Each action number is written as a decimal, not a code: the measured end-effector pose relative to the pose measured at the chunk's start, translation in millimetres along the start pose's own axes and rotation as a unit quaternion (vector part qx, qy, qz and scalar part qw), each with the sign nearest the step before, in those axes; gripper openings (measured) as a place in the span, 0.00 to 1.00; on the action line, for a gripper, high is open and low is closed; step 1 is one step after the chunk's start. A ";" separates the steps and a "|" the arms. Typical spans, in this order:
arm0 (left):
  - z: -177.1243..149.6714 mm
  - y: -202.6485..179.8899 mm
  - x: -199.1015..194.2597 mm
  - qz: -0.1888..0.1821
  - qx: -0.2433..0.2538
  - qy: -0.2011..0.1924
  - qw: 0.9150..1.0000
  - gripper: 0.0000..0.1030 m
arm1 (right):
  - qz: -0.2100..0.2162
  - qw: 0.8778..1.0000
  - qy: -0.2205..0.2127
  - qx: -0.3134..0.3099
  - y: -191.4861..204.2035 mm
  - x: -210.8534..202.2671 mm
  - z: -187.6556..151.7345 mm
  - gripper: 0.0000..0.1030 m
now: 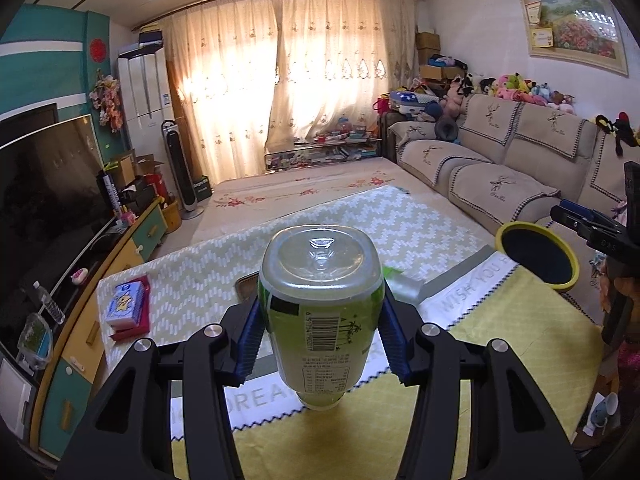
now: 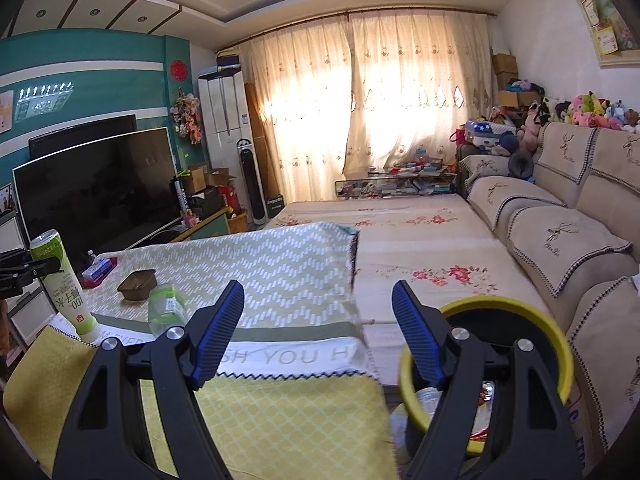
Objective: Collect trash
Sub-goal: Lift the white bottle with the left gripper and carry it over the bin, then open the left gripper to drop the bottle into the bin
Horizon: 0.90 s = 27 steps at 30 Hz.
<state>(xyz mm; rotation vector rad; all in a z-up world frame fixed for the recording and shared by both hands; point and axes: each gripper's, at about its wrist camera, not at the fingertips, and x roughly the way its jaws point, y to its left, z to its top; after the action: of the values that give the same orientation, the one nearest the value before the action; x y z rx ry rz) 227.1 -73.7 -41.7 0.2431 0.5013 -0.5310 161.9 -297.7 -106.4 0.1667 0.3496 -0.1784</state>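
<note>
My left gripper (image 1: 320, 328) is shut on a green-labelled plastic bottle (image 1: 320, 300), held upside down with its cap end touching the table cloth; it also shows in the right wrist view (image 2: 60, 280). My right gripper (image 2: 318, 332) is open and empty above the table's right edge, beside a yellow-rimmed trash bin (image 2: 520, 308) that holds some trash. The bin also shows in the left wrist view (image 1: 536, 256). A second clear bottle (image 2: 166, 308) lies on the table, next to a brown tray (image 2: 136, 280).
A table (image 2: 280, 264) with patterned cloths stands before me. A tissue pack (image 1: 124, 304) on a red box sits at its left. A TV (image 2: 100, 188) and cabinet run along the left. A sofa (image 2: 560, 232) lines the right.
</note>
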 end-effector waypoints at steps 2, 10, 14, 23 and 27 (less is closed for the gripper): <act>7.3 -12.4 1.4 -0.012 0.003 0.000 1.000 0.50 | -0.014 1.000 -0.003 -0.002 -10.0 -8.9 2.6 0.70; 51.4 -93.0 19.4 -0.098 0.028 -0.010 0.995 0.50 | -0.079 0.997 -0.010 -0.003 -63.2 -41.2 -1.4 0.70; 75.8 -151.9 36.8 -0.149 0.063 -0.013 0.987 0.50 | -0.113 0.993 -0.016 0.017 -99.9 -58.3 -7.1 0.70; 110.0 -288.0 88.2 -0.249 0.116 -0.010 0.961 0.50 | -0.152 0.986 -0.021 0.060 -161.9 -88.4 -25.3 0.70; 120.2 -339.9 129.6 -0.270 0.120 0.008 0.955 0.50 | -0.162 0.984 -0.021 0.076 -179.0 -96.2 -32.5 0.71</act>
<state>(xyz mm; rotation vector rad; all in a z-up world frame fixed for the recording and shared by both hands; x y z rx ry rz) 188.0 -454.8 -37.6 0.3440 0.5201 -1.1296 26.4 -451.3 -125.9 0.2566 0.3193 -0.5311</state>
